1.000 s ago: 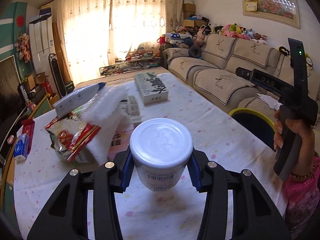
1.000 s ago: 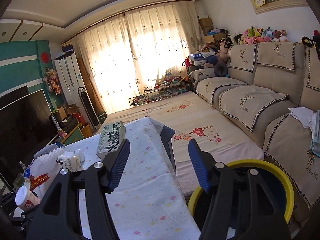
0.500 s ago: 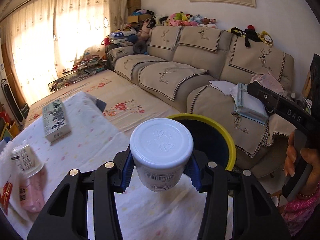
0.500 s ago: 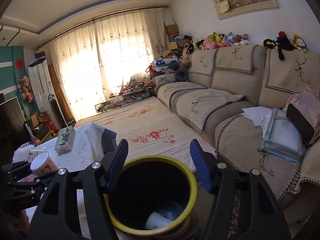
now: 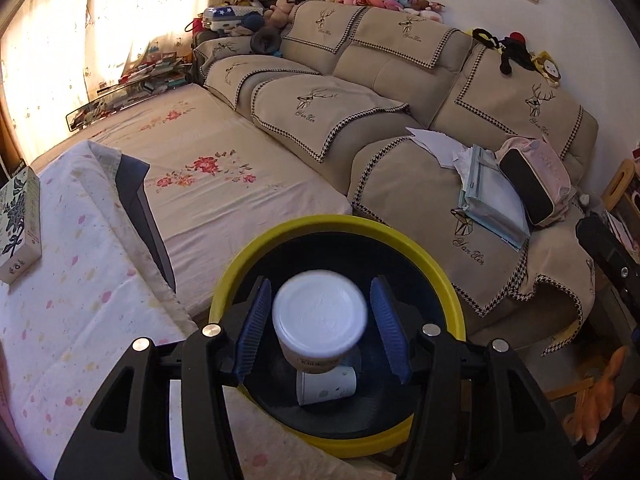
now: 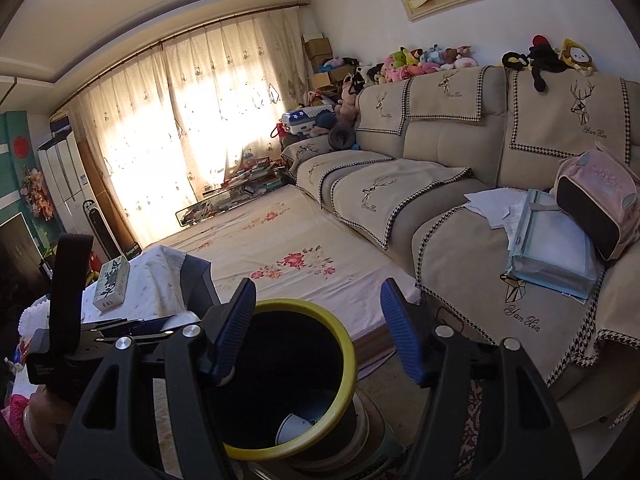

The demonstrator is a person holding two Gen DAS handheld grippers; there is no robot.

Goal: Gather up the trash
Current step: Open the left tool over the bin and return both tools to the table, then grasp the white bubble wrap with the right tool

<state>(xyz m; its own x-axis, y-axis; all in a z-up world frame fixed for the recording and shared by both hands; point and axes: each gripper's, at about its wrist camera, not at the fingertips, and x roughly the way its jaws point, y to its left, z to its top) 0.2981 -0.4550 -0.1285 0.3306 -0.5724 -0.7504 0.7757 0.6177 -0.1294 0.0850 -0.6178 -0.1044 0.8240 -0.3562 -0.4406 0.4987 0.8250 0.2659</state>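
Observation:
My left gripper (image 5: 320, 332) hangs over the yellow-rimmed black bin (image 5: 448, 280). Its blue pads (image 5: 252, 332) stand apart from the white-lidded cup (image 5: 320, 320), which is blurred and dropping between them into the bin. A paper cup (image 5: 326, 386) lies on the bin's bottom. My right gripper (image 6: 316, 328) is open and empty, just above and beside the same bin (image 6: 340, 344), where a cup (image 6: 294, 426) shows inside. The left gripper's body (image 6: 68, 320) appears at the left of the right wrist view.
The table with a dotted white cloth (image 5: 68, 300) is left of the bin, with a tissue box (image 5: 18, 224) on it. A floral-covered bed (image 5: 216, 176) and a beige sofa (image 5: 400, 128) with a pink bag (image 5: 536, 180) lie beyond.
The left gripper moved from beside the table to over the bin and opened, letting the white-lidded cup fall. The right gripper shifted slightly right of the bin, still open.

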